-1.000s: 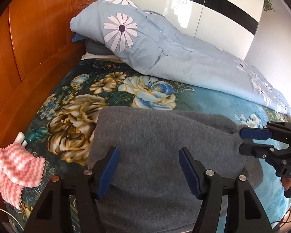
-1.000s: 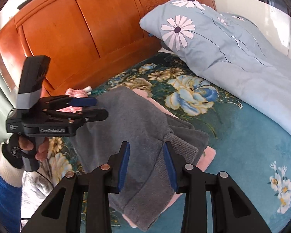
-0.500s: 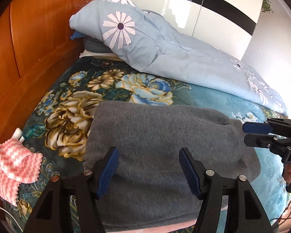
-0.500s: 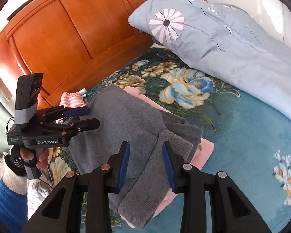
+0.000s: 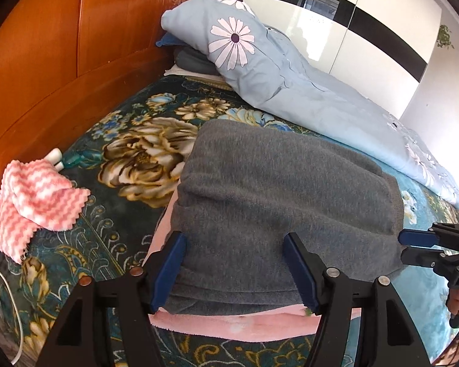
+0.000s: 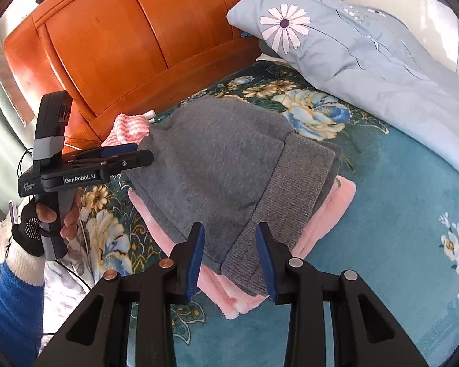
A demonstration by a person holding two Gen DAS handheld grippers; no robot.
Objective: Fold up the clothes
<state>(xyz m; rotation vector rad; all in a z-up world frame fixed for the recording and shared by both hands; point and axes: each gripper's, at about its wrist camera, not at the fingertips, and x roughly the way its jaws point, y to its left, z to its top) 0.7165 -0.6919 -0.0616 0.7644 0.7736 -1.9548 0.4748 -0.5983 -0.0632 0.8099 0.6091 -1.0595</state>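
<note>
Wide-open jaws of the left gripper [image 5: 234, 264] straddle a folded grey knit sweater [image 5: 278, 189] lying on a pink fleece garment [image 5: 229, 324], gripping nothing. From the right wrist, right gripper [image 6: 231, 253] stands partly open, empty, over the sweater's ribbed hem; "GenRobot.AI" marks the other tool.

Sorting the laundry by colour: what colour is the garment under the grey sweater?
Pink garment, best seen from the right wrist.

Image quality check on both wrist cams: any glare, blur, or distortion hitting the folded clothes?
Left wrist: strong glare on the wardrobe doors; grey sweater evenly lit and sharp; fisheye bends the headboard.
Right wrist: window blown out at the top right corner; sweater and pink garment sharp; dark vignette at the corners.
</note>
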